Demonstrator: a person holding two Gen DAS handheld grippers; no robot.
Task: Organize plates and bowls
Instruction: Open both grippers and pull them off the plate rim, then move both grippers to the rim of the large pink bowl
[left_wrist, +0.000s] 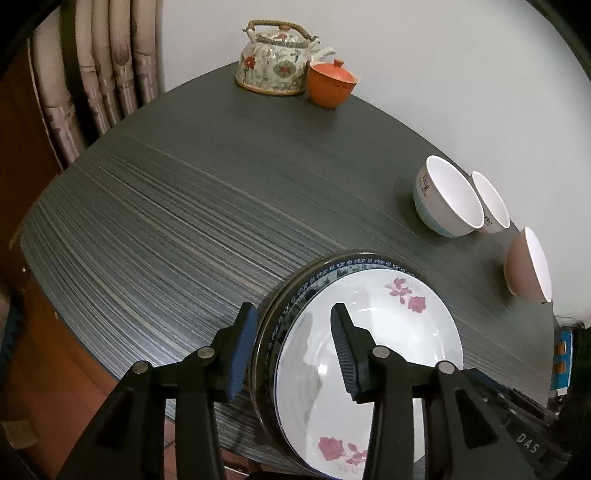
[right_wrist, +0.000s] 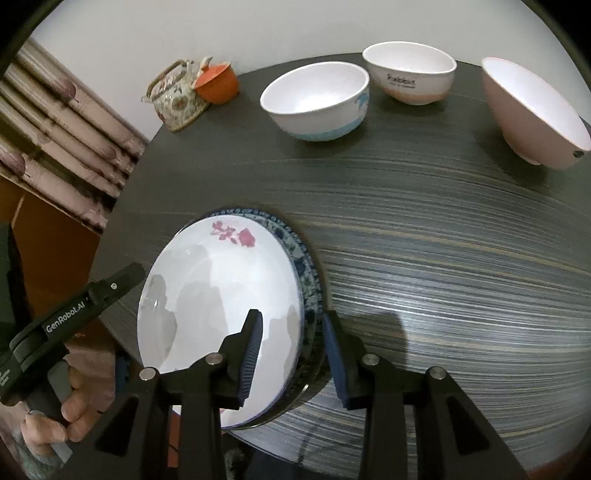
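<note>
A white plate with pink roses (left_wrist: 388, 332) (right_wrist: 221, 288) lies on top of a blue-patterned plate (left_wrist: 332, 271) (right_wrist: 299, 254), with a dark-rimmed plate beneath, near the table's front edge. My left gripper (left_wrist: 293, 310) straddles the stack's left rim, one finger outside and one over the rose plate, open with gaps at the pads. My right gripper (right_wrist: 291, 315) straddles the right rim the same way, also open. Three bowls stand apart at the back: a white one with a blue band (right_wrist: 314, 99), a white one with a peach band (right_wrist: 410, 74), and a pink one (right_wrist: 532, 110).
A flowered teapot (left_wrist: 275, 61) and an orange lidded cup (left_wrist: 330, 83) stand at the far edge of the dark striped table (left_wrist: 166, 221). A curtain (left_wrist: 96, 74) hangs at the left. A person's hand (right_wrist: 55, 417) holds the left gripper's handle.
</note>
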